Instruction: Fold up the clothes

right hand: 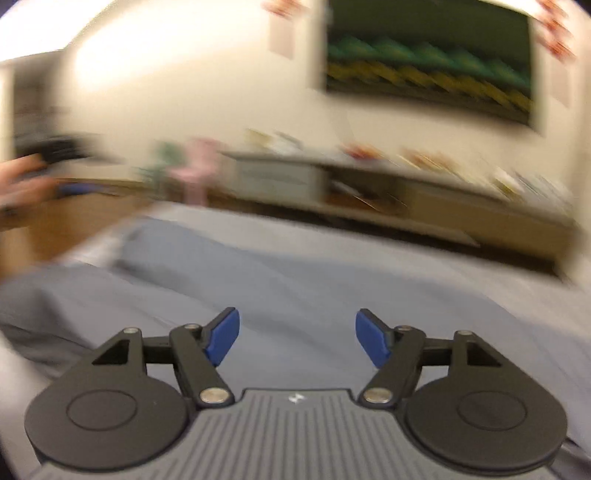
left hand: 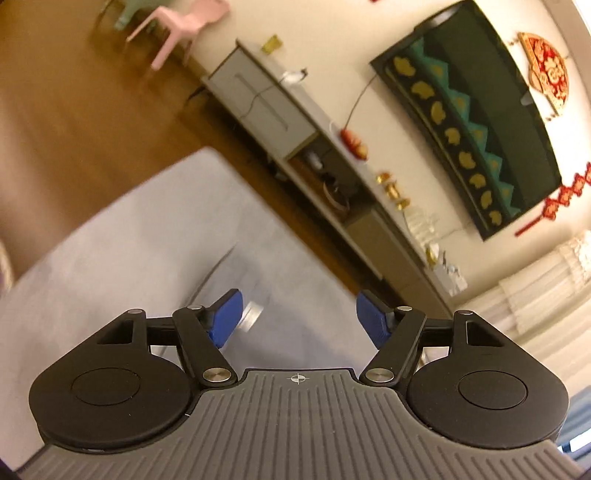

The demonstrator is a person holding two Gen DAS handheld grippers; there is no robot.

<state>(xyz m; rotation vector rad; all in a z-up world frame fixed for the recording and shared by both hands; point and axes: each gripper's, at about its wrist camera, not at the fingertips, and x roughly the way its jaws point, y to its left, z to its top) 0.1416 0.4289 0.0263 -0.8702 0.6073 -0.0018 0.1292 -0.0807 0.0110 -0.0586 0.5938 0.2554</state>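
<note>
A blue-grey garment [right hand: 258, 280] lies spread with soft folds over a pale surface [right hand: 517, 295]; this right wrist view is motion-blurred. My right gripper [right hand: 297, 338] hovers just above the cloth, open, nothing between its blue pads. In the left wrist view my left gripper [left hand: 297, 317] is also open and empty, tilted above a grey-lilac cloth surface [left hand: 147, 229] crossed by a dark crease [left hand: 216, 267]. A small round pale thing [left hand: 253, 314] shows beside the left pad, too blurred to name. A person's hand [right hand: 22, 188] appears at the far left of the right wrist view.
A long low cabinet [left hand: 295, 122] with small ornaments runs along the wall beyond the surface. Above it hangs a dark panel [left hand: 480, 122] with a teal and gold pattern. Wooden floor [left hand: 74, 92], a pink chair [left hand: 184, 26] and white curtains [left hand: 535, 295] surround the surface.
</note>
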